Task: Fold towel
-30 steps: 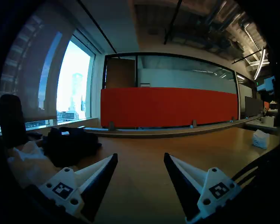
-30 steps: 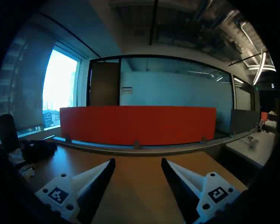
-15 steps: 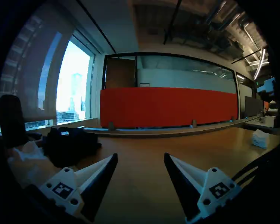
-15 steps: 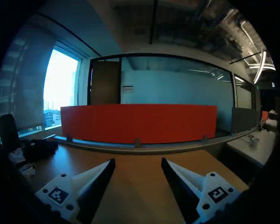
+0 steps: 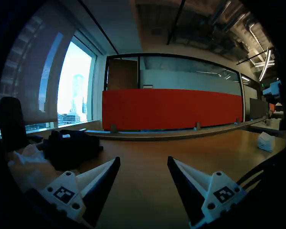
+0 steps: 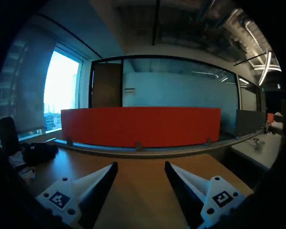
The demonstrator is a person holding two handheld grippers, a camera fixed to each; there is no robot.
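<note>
White towel [image 5: 26, 170] lies left of left gripper [image 5: 143, 158]; jaws apart

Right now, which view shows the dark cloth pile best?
The left gripper view: the dark cloth pile sits large and near, beside pale cloth. The right gripper view shows it small and dim at the far left.

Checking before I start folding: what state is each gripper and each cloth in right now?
Left gripper: open, empty.
Right gripper: open, empty.
Dark cloth: crumpled heap on the table, not folded.
White cloth: crumpled beside the dark heap, not folded.
</note>
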